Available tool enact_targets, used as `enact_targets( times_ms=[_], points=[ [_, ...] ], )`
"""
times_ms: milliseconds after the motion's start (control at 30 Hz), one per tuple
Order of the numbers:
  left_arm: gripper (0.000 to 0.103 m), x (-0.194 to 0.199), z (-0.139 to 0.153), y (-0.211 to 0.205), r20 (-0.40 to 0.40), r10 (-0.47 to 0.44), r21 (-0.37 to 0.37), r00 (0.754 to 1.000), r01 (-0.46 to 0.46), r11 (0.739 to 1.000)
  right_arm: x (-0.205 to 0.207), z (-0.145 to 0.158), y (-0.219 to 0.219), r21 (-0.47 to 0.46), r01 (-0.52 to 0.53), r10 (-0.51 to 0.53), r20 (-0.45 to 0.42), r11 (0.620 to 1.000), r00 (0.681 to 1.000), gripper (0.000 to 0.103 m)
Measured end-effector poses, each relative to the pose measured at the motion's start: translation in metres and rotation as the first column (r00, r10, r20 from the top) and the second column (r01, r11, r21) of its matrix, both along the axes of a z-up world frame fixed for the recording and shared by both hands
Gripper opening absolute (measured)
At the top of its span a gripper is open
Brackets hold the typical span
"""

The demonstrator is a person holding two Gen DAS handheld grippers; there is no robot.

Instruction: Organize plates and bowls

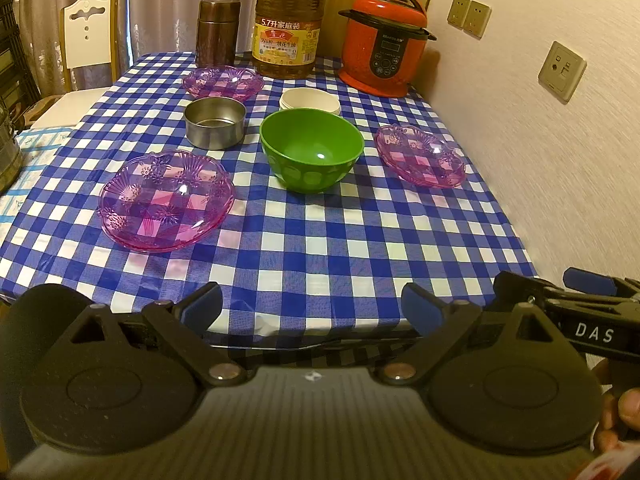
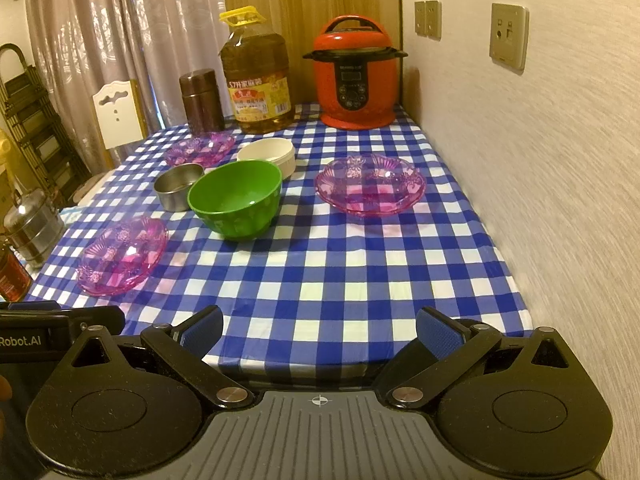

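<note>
Both of my tongs sit at the near edge of the table, fingers spread wide with nothing between them: my left gripper over the near hem of the blue-and-white checked tablecloth, my right gripper just beside it to the right, close to the wall. Neither touches any dish.

Nearest on the left lies a pink plastic plate, a second one seemingly nested under it. Beyond it, toward the middle, stands a steel bowl, and right of that a green bowl, upright and empty. Just behind the green bowl sits a white bowl, partly hidden by it. On the right side, well apart from the green bowl, rests another pink plate; from my right wrist view it also looks doubled. A third pink plate lies farther back, behind the steel bowl.

Along the far edge stand a brown canister, a big bottle of cooking oil and a red pressure cooker in the right corner.
</note>
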State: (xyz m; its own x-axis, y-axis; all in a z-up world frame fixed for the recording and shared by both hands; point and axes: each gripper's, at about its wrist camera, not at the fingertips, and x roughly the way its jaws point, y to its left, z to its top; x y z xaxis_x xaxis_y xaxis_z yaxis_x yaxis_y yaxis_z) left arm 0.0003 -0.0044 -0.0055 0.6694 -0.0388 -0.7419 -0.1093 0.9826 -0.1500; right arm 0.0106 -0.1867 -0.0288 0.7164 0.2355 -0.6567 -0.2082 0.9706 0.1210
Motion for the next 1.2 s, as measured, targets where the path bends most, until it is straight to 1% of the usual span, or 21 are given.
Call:
enact_targets(
  times_ms=[1100,1200],
  points=[
    [0.095,0.0003,-0.0012,-0.0011,-0.002,0.000,-0.004,1.000,0.000,1.000,0.0025,-0.0038,0.0036,-0.007,-0.003,0.003,-0.006,1.000,1.000,0.102],
    [0.095,0.0012,-0.0050,-0.0059,-0.006,0.002,-0.008,1.000,-0.002,1.000,0.0029,-0.0046,0.0043,-0.008,-0.005,0.005,-0.008,1.000,1.000,0.102]
  ],
)
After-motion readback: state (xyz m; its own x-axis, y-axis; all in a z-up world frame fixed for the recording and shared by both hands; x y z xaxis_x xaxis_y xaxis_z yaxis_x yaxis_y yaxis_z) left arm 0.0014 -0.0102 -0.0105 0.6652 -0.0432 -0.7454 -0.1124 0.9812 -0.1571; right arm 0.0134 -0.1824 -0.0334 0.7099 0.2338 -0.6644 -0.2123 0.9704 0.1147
